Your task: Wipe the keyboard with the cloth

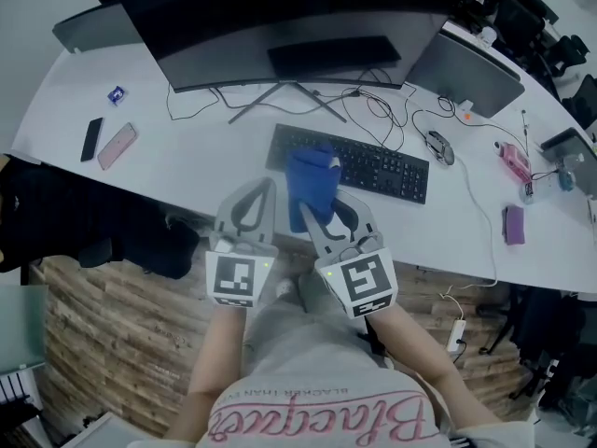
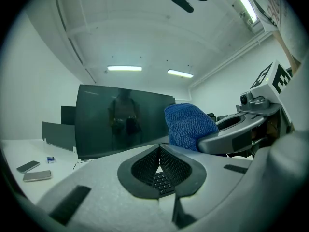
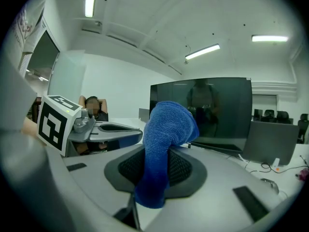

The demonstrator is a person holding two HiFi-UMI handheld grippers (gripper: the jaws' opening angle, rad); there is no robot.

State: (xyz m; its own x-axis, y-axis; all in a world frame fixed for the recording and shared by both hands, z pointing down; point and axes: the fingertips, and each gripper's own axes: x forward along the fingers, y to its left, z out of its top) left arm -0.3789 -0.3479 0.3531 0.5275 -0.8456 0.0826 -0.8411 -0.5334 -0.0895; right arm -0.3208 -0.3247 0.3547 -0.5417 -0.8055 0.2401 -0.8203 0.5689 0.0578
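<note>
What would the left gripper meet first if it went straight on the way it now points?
Probably the keyboard: its keys show just beyond the left gripper, whose fingers are shut. Depth is hard to judge.

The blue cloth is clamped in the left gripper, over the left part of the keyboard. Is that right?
Not quite: it is the right gripper whose fingers are shut on the blue cloth, as the right gripper view shows. The left gripper is shut on nothing. The rest holds: in the head view the cloth is over the left part of the keyboard.
</note>
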